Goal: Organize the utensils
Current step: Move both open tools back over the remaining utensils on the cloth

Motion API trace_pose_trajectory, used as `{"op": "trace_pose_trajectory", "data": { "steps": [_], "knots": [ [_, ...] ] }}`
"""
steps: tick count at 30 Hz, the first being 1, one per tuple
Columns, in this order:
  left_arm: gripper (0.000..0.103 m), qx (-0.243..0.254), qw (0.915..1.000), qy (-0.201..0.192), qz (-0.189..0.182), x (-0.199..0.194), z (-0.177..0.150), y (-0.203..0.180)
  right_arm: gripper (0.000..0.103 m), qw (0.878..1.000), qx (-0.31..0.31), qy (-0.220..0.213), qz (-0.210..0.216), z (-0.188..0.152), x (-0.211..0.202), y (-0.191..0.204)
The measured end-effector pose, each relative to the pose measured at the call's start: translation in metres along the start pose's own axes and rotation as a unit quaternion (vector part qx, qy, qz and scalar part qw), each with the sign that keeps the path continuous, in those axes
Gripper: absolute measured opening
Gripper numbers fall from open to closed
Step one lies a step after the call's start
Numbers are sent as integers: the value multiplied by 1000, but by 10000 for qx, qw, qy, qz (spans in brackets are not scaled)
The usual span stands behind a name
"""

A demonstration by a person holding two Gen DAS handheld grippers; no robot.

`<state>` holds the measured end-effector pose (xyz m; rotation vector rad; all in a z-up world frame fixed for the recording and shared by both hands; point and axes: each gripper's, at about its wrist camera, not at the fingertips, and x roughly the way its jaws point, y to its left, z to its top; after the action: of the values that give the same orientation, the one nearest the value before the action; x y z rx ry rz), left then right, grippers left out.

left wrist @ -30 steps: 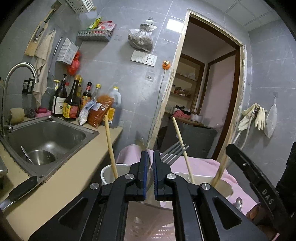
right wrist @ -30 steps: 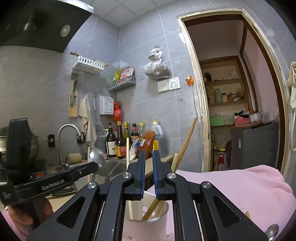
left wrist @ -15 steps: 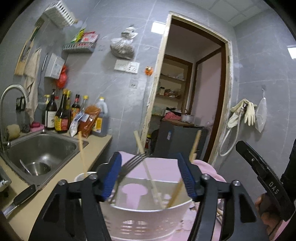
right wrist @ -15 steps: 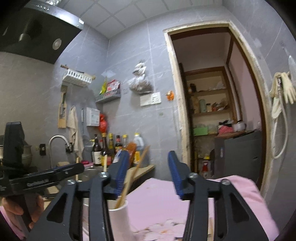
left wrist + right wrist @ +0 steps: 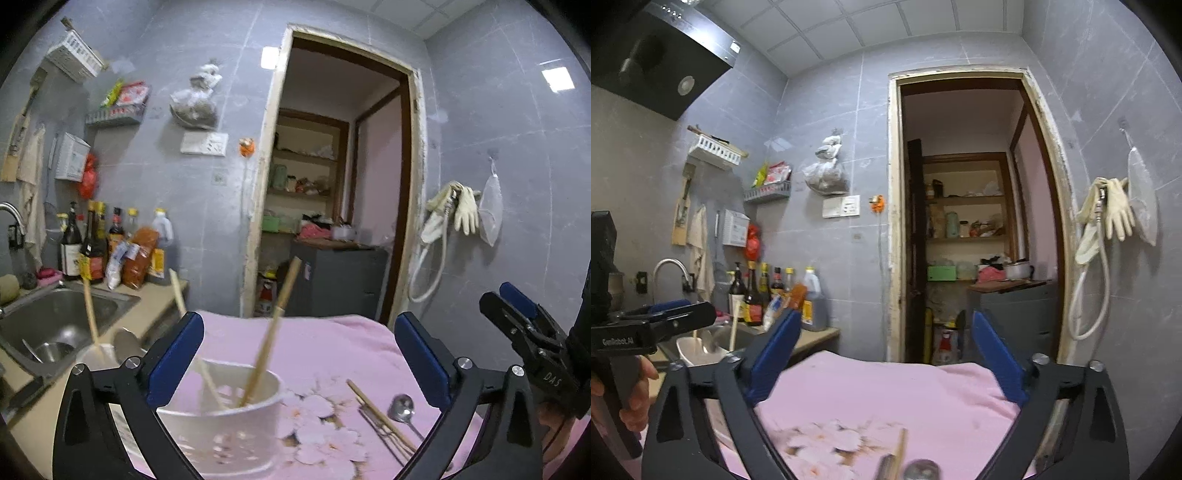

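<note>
A white utensil holder (image 5: 221,417) stands on the pink floral cloth (image 5: 314,350), with wooden chopsticks (image 5: 271,332) leaning in it. A second white holder (image 5: 96,356) to its left holds a wooden stick and a metal spoon. My left gripper (image 5: 299,354) is open and empty above the near holder. On the cloth to the right lie a chopstick (image 5: 376,410), a fork (image 5: 384,432) and a metal spoon (image 5: 400,404). My right gripper (image 5: 886,354) is open and empty above the cloth (image 5: 886,391); a chopstick end (image 5: 899,454) and a spoon (image 5: 921,470) show blurred at the bottom.
A steel sink (image 5: 48,328) with a bowl sits at the left, with sauce bottles (image 5: 92,251) behind it on the counter. An open doorway (image 5: 332,192) leads to a pantry. Gloves and a hose (image 5: 454,210) hang on the right wall.
Both grippers have opened wide from shut. Both have pulled back and turned right, so the loose utensils on the cloth now show.
</note>
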<state>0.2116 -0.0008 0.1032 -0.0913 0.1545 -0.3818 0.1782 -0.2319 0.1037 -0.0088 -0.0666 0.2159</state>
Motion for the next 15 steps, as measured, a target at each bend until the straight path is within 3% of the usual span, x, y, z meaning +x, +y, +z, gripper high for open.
{"op": "trace_pose_trajectory", "data": {
  "steps": [7, 15],
  "knots": [
    [101, 29, 9967, 737, -343, 28, -25, -26, 103, 9991, -210, 345, -143, -11, -8, -31],
    [101, 42, 9796, 1889, -688, 67, -56, -50, 101, 9921, -233, 1220, -180, -36, 1, -63]
  ]
}}
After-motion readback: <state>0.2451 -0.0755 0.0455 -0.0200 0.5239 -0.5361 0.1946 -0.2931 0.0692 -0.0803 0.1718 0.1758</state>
